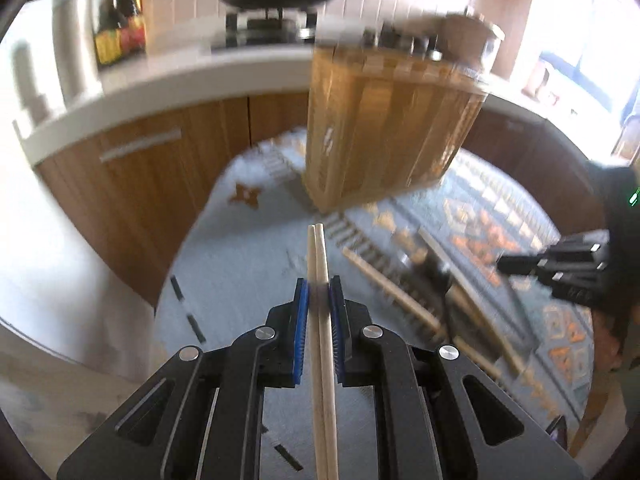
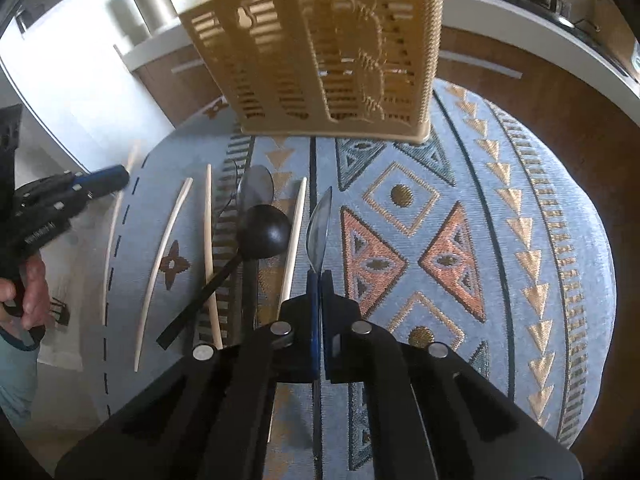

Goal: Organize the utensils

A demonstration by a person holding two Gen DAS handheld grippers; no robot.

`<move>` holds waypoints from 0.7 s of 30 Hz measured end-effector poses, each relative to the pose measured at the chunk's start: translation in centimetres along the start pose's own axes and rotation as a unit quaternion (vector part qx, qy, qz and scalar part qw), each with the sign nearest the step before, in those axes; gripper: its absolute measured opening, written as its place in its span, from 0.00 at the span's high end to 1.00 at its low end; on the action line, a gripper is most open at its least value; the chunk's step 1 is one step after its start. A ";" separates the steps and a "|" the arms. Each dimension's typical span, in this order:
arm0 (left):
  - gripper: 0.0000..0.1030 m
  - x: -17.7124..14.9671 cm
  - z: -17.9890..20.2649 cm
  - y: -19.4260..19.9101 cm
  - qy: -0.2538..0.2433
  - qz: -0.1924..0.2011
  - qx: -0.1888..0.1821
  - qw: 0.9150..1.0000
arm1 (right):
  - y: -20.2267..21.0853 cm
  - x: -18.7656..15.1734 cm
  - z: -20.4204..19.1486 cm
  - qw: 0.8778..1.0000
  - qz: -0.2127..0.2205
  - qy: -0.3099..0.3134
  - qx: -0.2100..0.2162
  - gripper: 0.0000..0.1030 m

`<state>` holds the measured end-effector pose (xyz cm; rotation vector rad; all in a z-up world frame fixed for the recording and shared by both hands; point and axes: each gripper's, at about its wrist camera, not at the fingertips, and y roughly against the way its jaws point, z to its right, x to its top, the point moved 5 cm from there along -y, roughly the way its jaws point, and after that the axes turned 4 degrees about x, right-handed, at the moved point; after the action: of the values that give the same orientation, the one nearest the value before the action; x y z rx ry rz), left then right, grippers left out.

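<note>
Left gripper (image 1: 319, 280): blue ribbed pads clamped on a pair of pale wooden chopsticks (image 1: 320, 320), held side by side and pointing forward, tips well short of the utensil basket (image 1: 384, 128).

Right-wrist view, left to right:
- Loose chopsticks (image 2: 208, 248) lie roughly parallel on the tablecloth (image 2: 520, 200); they are thin, light wood and look bowed by the lens.
- Black ladle (image 2: 264, 236), round matte bowl and flat handle, lies diagonally across one chopstick.
- Metal spoon (image 2: 256, 190) just behind the ladle bowl, partly hidden by it.
- One more chopstick (image 2: 294, 240) lies just right of the ladle.
- Right gripper (image 2: 320, 276): fingers closed on the handle of a second, shiny metal spoon (image 2: 319, 228), bowl pointing toward the basket.
- Basket: tan slotted plastic with woven-look relief, standing upright at the table's far side.

Tablecloth is a blue-grey weave with orange triangles and diamonds. Wood-front cabinets (image 1: 132, 184) and a white counter sit beyond.
</note>
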<state>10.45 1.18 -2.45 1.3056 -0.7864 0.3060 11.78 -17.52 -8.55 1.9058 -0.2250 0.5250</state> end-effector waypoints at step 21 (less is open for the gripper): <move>0.97 4.3 1.2 6.6 0.023 0.151 -0.007 0.988 | 7.1 -1.1 1.0 0.993 0.113 0.005 0.043 0.99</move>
<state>9.03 0.86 5.41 1.1602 -0.9458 0.5687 8.27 -21.31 -3.42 1.9736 -0.4211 0.7045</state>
